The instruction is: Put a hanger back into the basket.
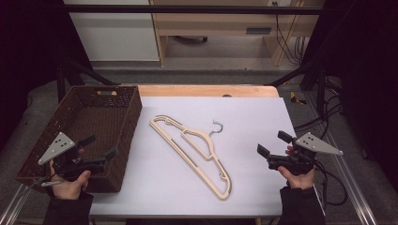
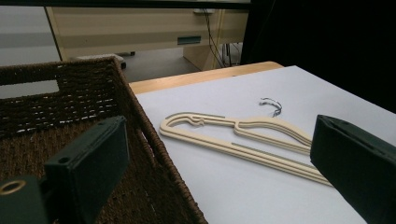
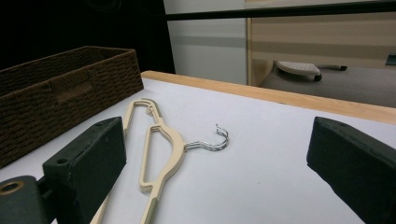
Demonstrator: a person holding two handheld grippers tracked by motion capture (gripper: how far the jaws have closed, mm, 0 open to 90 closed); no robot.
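Observation:
A beige plastic hanger (image 1: 209,146) with a metal hook (image 1: 217,126) lies flat and diagonal in the middle of the white table surface (image 1: 253,117). My left gripper (image 1: 101,146) hovers open over the near right corner of a brown woven basket (image 1: 89,117), with nothing between its jaws. My right gripper (image 1: 271,142) is held open above the table, right of the hanger and apart from it. The left gripper view looks past the open left gripper (image 2: 219,168) at the basket wall (image 2: 70,102) and the hanger (image 2: 243,150). Beyond the open right gripper (image 3: 219,163) lie the hanger (image 3: 173,139) and its hook (image 3: 219,140).
The basket (image 3: 60,93) stands along the table's left side and looks empty inside. A wooden strip (image 1: 206,90) runs along the far table edge. Cables (image 1: 328,183) trail off the right side. Furniture (image 1: 211,28) stands on the floor beyond the table.

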